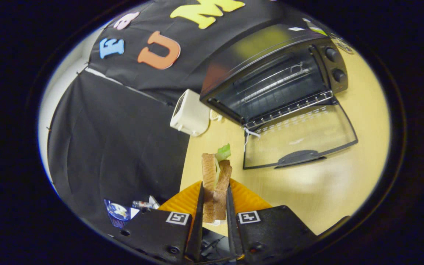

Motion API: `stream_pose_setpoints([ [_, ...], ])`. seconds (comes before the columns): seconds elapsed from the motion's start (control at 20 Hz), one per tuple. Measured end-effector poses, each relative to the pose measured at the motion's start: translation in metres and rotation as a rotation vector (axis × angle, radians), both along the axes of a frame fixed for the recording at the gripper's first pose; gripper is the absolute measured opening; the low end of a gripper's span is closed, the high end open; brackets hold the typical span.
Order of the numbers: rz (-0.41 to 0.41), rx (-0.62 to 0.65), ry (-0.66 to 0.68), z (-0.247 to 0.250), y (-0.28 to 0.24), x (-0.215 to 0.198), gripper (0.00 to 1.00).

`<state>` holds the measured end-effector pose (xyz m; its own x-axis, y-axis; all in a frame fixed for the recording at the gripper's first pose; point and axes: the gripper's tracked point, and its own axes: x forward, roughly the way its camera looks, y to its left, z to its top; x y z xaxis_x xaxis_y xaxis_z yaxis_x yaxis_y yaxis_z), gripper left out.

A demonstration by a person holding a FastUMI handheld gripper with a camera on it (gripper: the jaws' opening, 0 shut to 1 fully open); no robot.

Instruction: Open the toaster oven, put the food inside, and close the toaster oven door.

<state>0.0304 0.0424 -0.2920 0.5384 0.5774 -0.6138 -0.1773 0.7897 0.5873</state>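
A sandwich (215,180) of two brown bread slices with green lettuce sticking out of its far end stands on edge between my fingers. My gripper (214,206) is shut on it, one finger pressing each slice, and holds it above an orange plate (247,200). Beyond the sandwich and to the right, the black toaster oven (274,77) stands on the wooden table (344,184). Its glass door (298,138) is folded down flat toward me, handle nearest. Inside, the wire rack (282,90) is bare.
A white boxy appliance (190,112) stands just left of the oven at the table's back edge. The oven's two knobs (335,66) are on its right side. Black cloth hangs left of the table; small items (123,211) lie low there.
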Motion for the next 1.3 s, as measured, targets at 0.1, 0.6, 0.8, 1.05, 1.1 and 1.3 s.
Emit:
stream_pose_setpoints([
  [0.1,-0.074,0.070,-0.050,0.008,-0.019,0.019,0.35],
  [0.6,-0.481,0.345,-0.319,0.021,-0.106,0.108,0.35],
  [0.8,-0.617,0.467,-0.397,0.020,-0.120,0.150,0.35],
  [1.05,-0.683,0.436,-0.381,-0.005,-0.093,0.189,0.35],
  [1.1,-0.691,0.418,-0.396,-0.005,-0.087,0.195,0.35],
  [1.3,-0.723,0.346,-0.435,-0.015,-0.075,0.218,0.37],
])
